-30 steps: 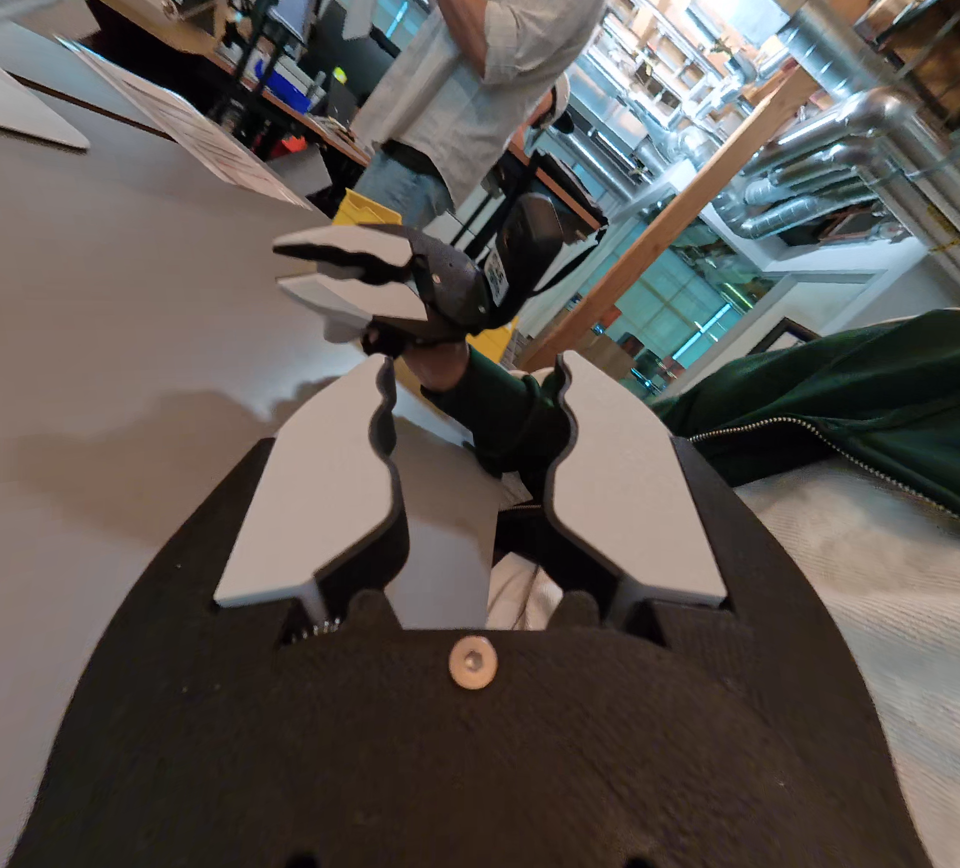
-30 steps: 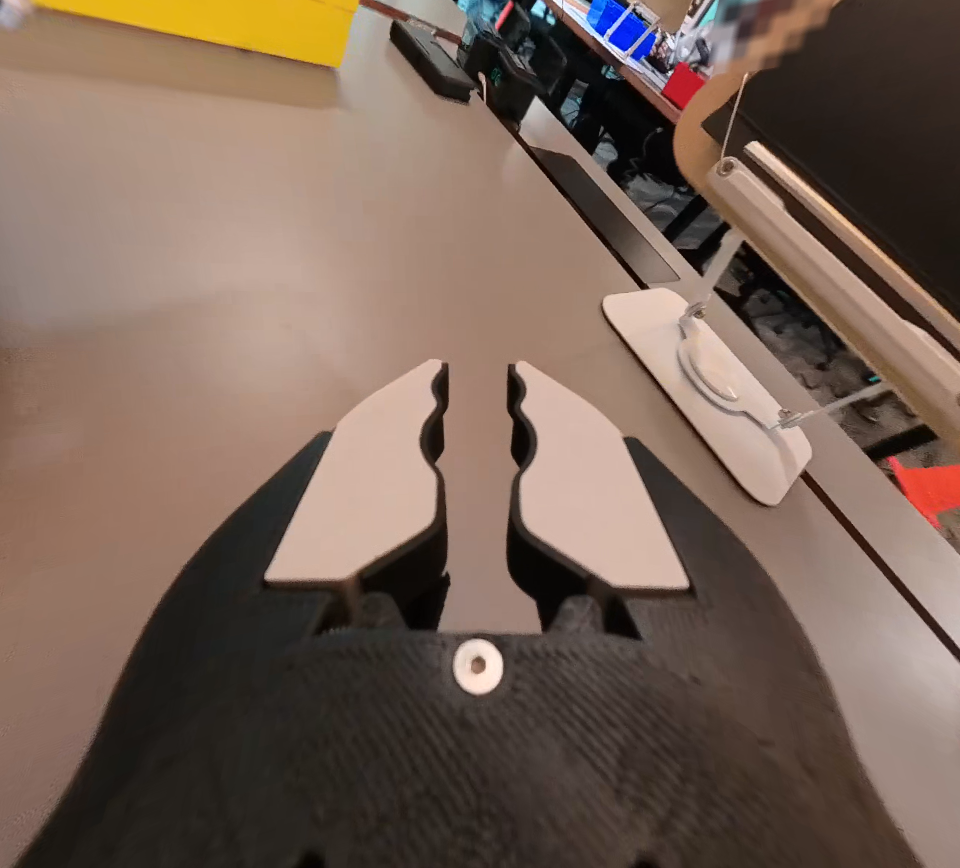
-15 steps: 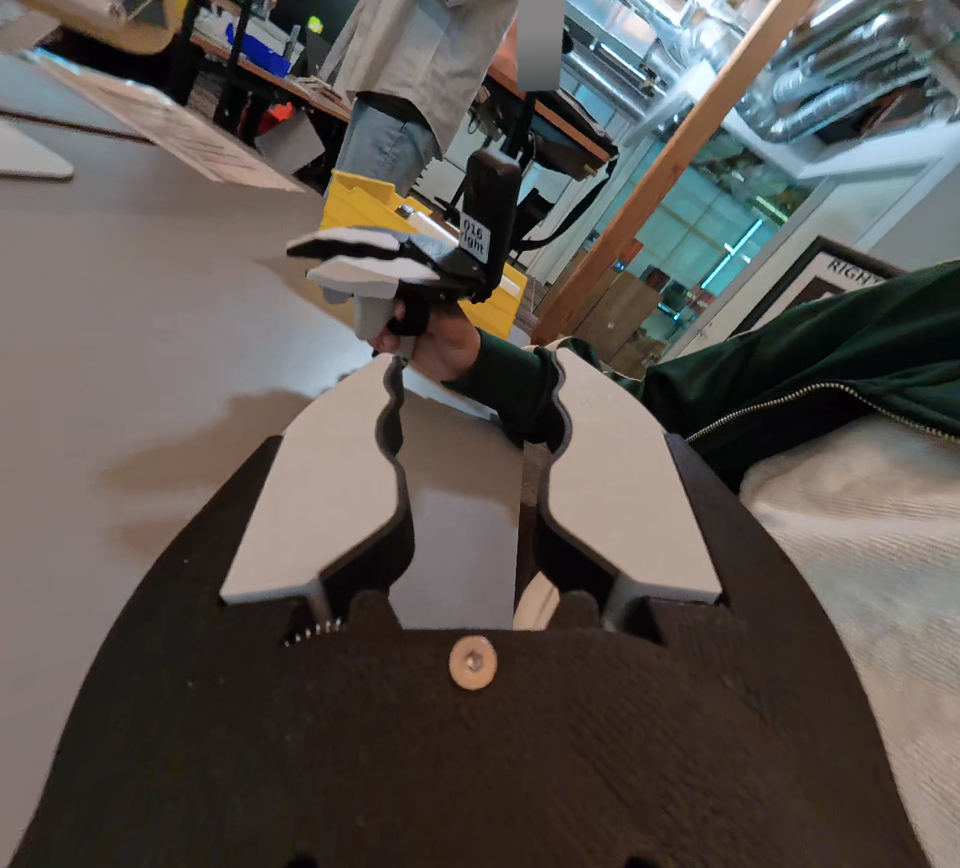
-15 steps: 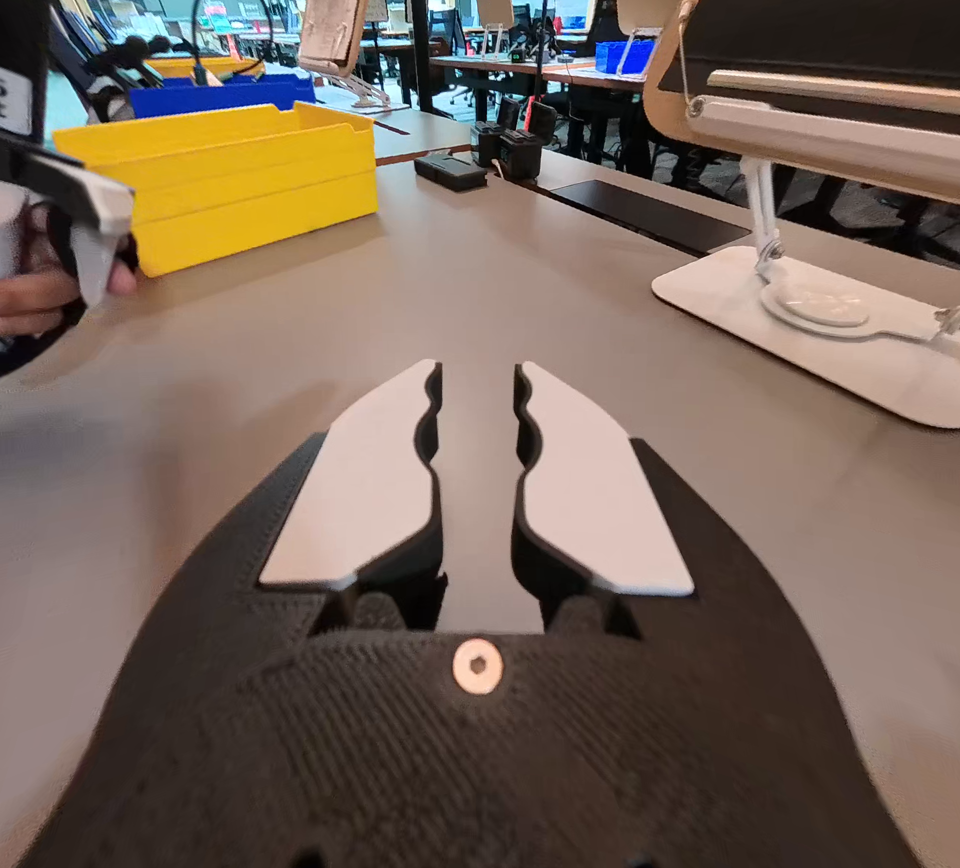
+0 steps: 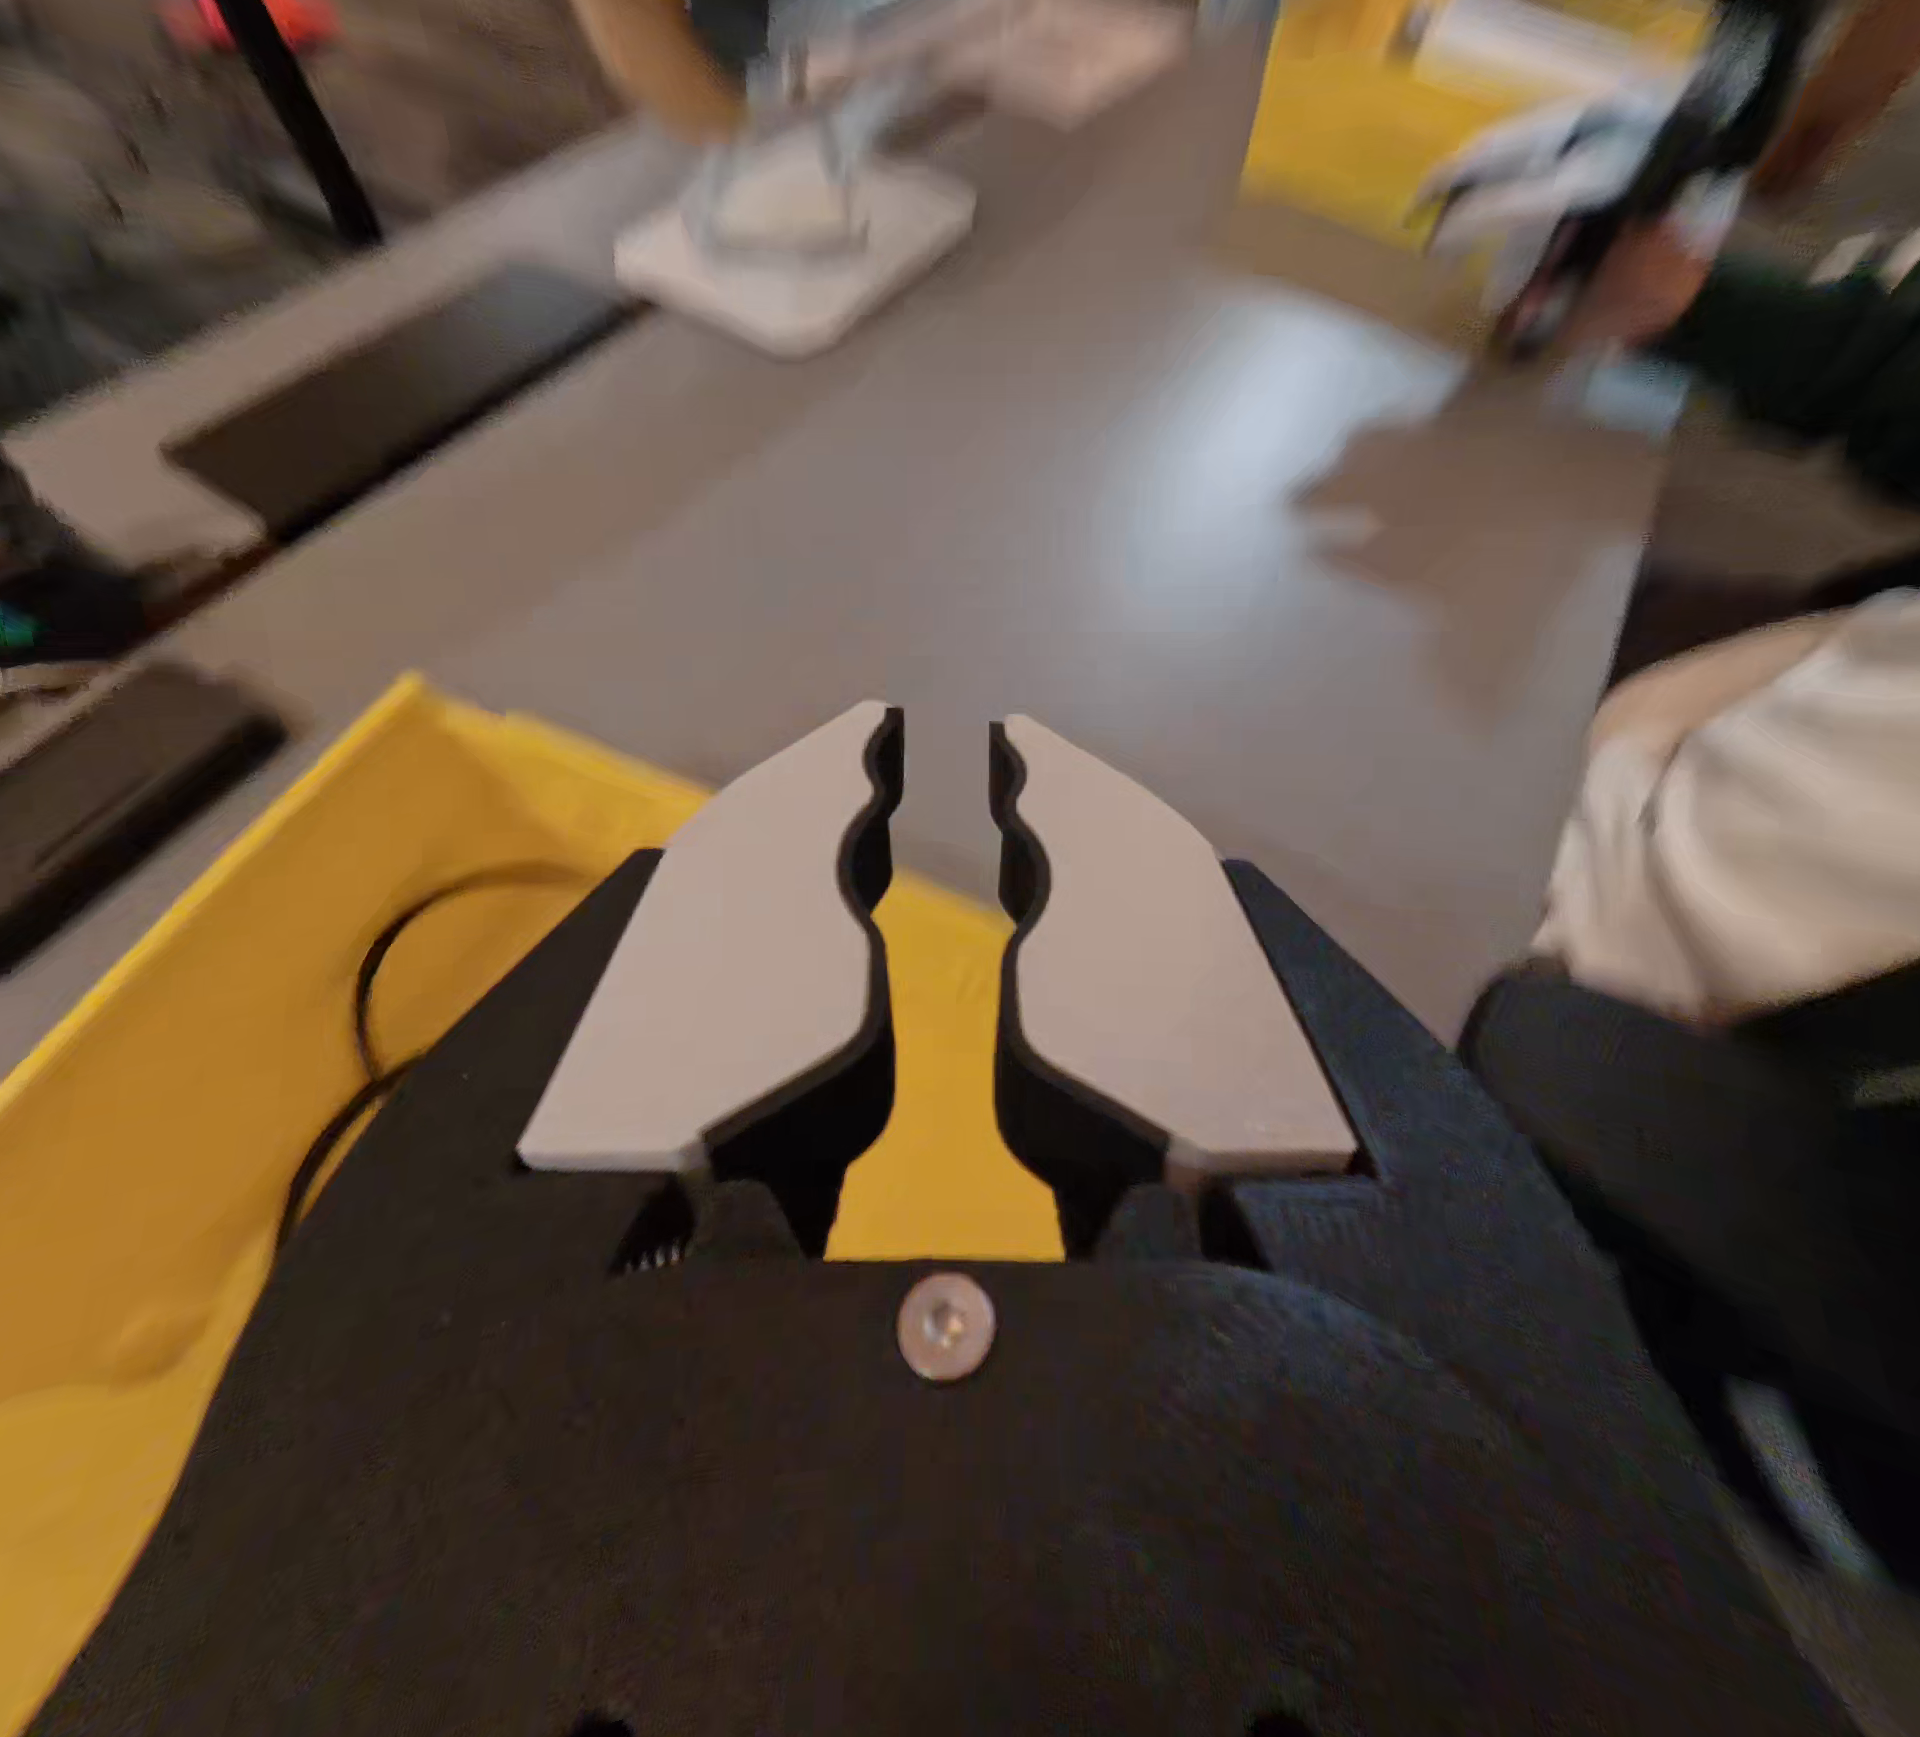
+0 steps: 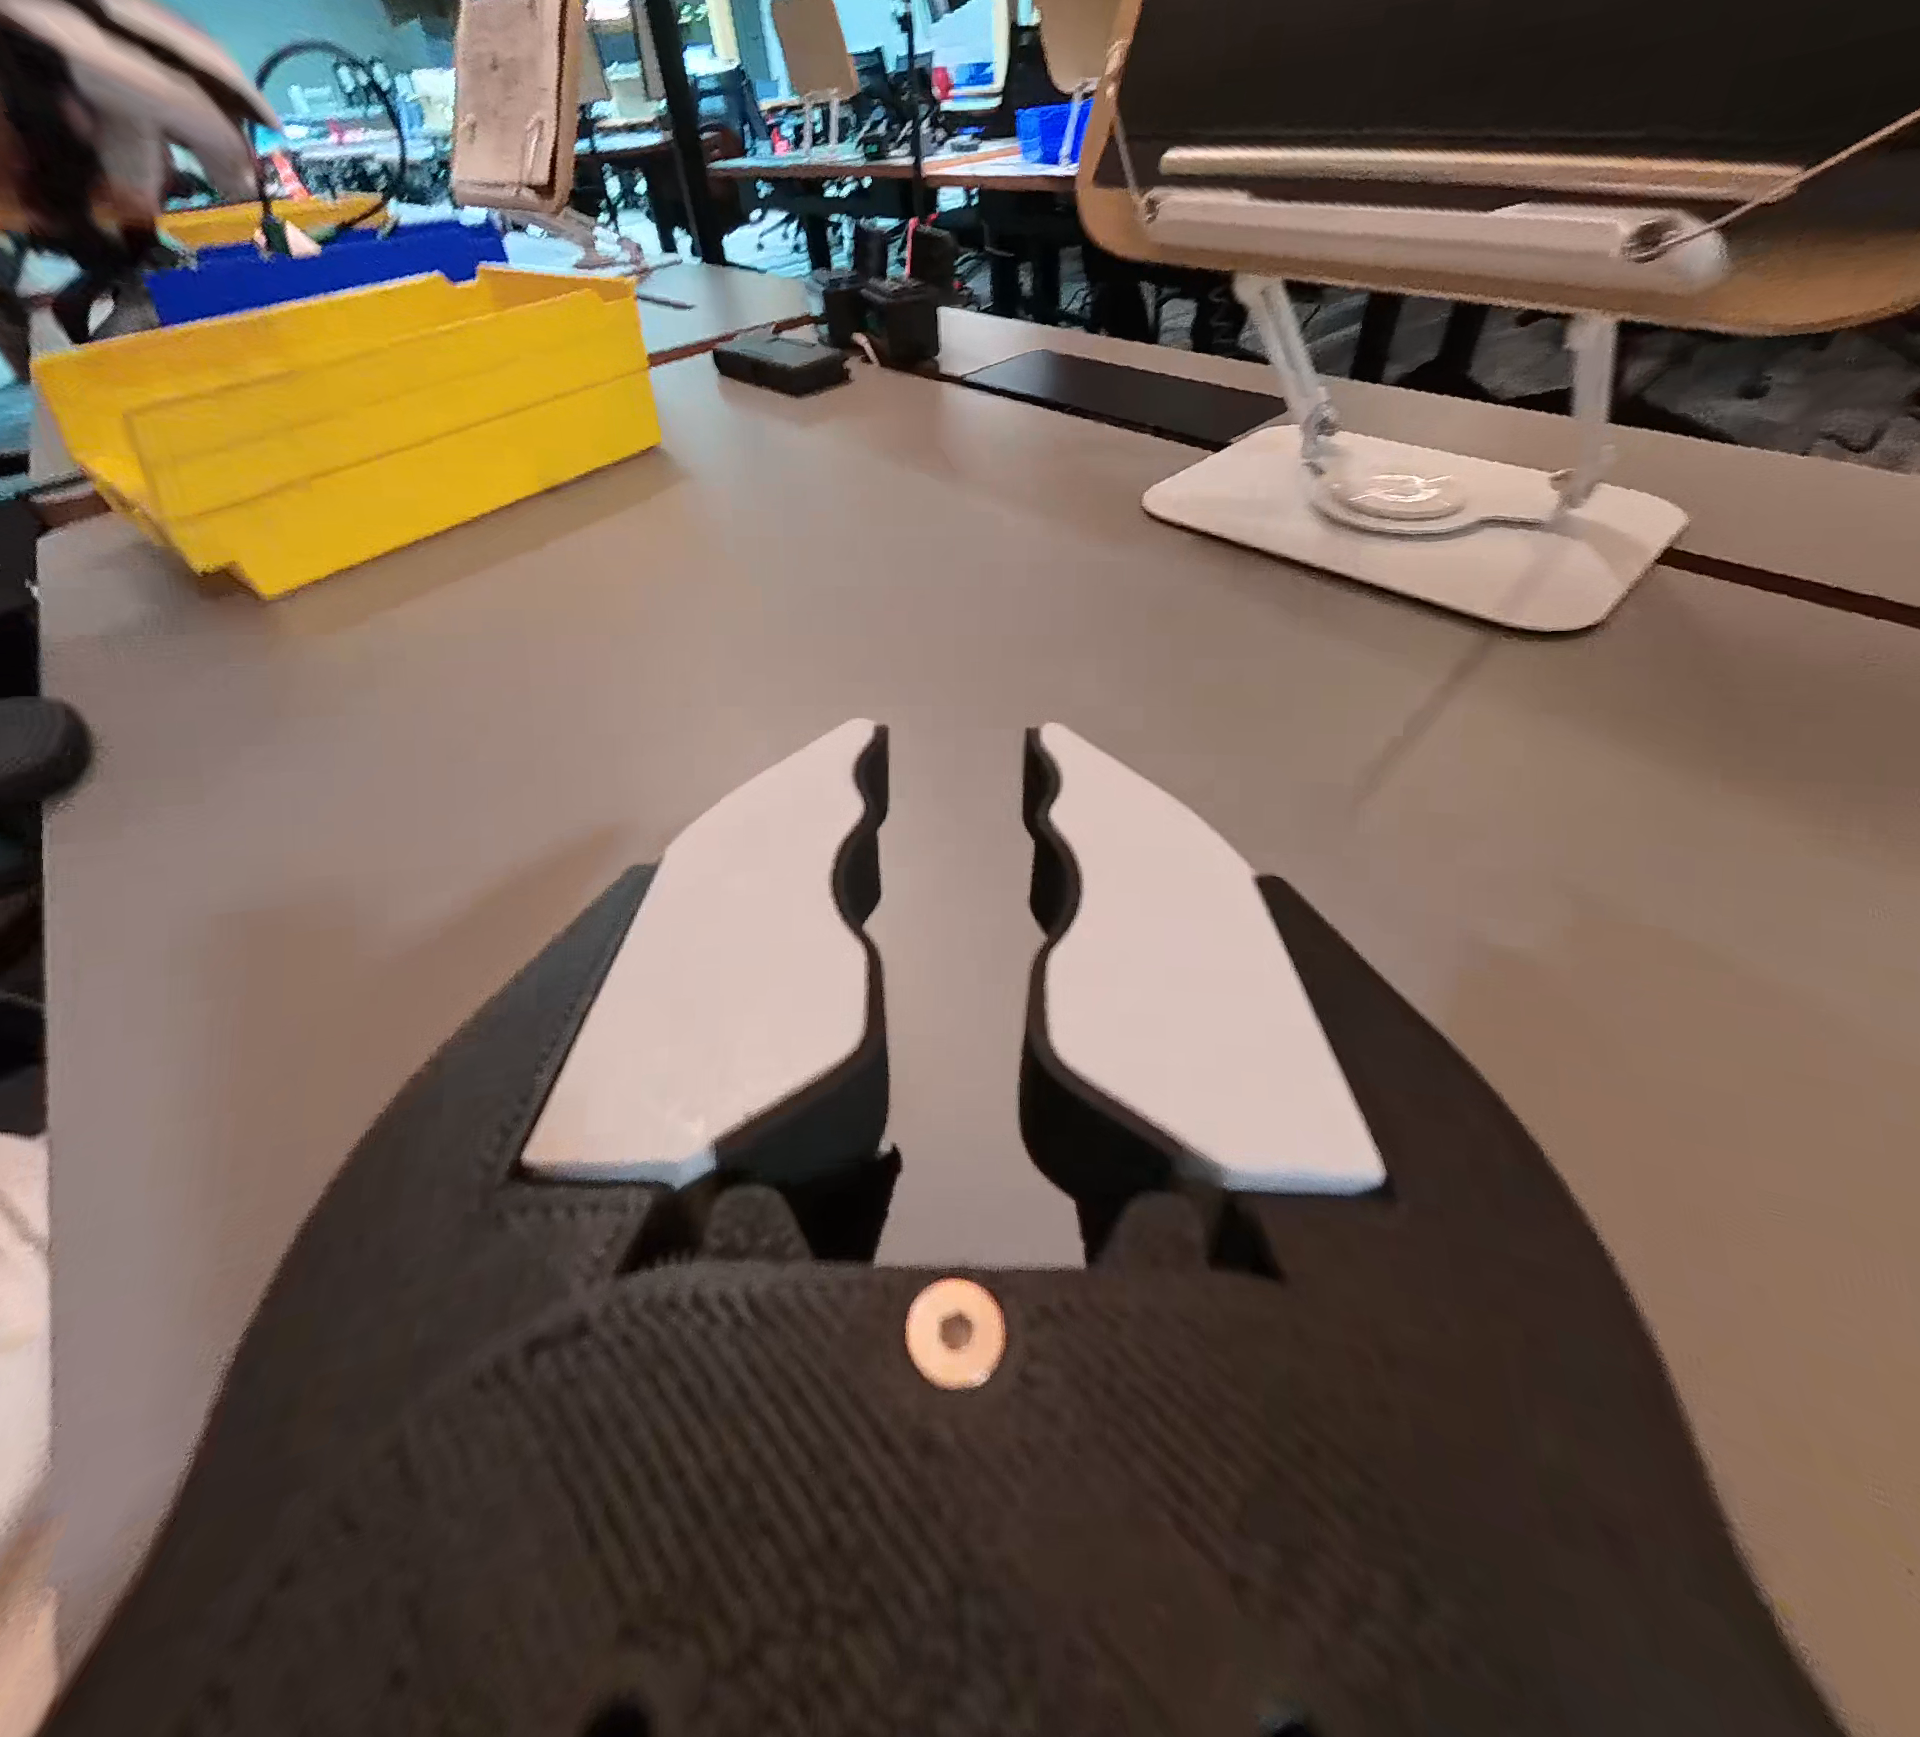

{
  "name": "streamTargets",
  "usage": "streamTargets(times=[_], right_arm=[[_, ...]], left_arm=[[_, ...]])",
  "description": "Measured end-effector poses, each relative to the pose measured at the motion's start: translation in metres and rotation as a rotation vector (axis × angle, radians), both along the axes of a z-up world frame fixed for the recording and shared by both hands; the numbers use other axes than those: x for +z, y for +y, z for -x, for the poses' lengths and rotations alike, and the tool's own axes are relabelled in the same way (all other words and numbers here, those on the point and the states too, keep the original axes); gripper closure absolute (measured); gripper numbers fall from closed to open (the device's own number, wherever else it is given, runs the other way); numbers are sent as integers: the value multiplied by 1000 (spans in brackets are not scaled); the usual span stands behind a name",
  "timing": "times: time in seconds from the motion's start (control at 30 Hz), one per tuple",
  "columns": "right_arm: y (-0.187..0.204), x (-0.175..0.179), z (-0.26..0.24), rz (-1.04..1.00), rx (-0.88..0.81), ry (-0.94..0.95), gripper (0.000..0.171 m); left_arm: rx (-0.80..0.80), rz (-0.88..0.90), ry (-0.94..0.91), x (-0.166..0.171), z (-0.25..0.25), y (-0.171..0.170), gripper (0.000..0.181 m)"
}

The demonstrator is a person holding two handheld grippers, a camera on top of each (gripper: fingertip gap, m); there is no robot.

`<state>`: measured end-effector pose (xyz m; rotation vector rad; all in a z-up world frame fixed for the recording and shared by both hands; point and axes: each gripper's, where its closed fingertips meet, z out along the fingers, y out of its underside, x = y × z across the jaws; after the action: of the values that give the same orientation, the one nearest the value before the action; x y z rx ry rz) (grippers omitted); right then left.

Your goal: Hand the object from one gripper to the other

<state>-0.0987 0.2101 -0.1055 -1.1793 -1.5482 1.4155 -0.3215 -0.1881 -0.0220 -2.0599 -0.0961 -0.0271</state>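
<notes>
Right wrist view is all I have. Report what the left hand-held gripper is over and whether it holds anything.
Observer: The left hand-held gripper is above the corner of a yellow bin.
Operator: Give me the bin's contents.
Observer: A black cable loops inside; the gripper body hides the rest.
Operator: Now the jaws.
Observer: Slightly apart, with nothing between them; only bin and table show through the gap.

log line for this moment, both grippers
left gripper: open, empty, over yellow bin | right gripper: open, empty, above table
</notes>
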Motion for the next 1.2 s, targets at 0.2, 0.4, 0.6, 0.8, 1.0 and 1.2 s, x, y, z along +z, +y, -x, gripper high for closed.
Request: streamTargets(times=[0.2,0.4,0.6,0.8,1.0,1.2], right_arm=[[4,19,-5,4,-77,27,146],[-21,25,13,12,-33,-6,147],[-43,39,33,16,30,18,147],[-47,47,38,55,60,33,147],[-37,47,37,67,39,35,147],[-36,43,41,118,52,42,147]], left_arm=[[-103,270,-2,-92,46,-8,173],[-109,388,-32,-142,71,-7,164],[-137,417,92,-162,77,6,168],[-213,433,-16,-163,63,3,176],[-240,511,-49,-177,59,-7,151],[-220,461,57,-181,65,0,160]])
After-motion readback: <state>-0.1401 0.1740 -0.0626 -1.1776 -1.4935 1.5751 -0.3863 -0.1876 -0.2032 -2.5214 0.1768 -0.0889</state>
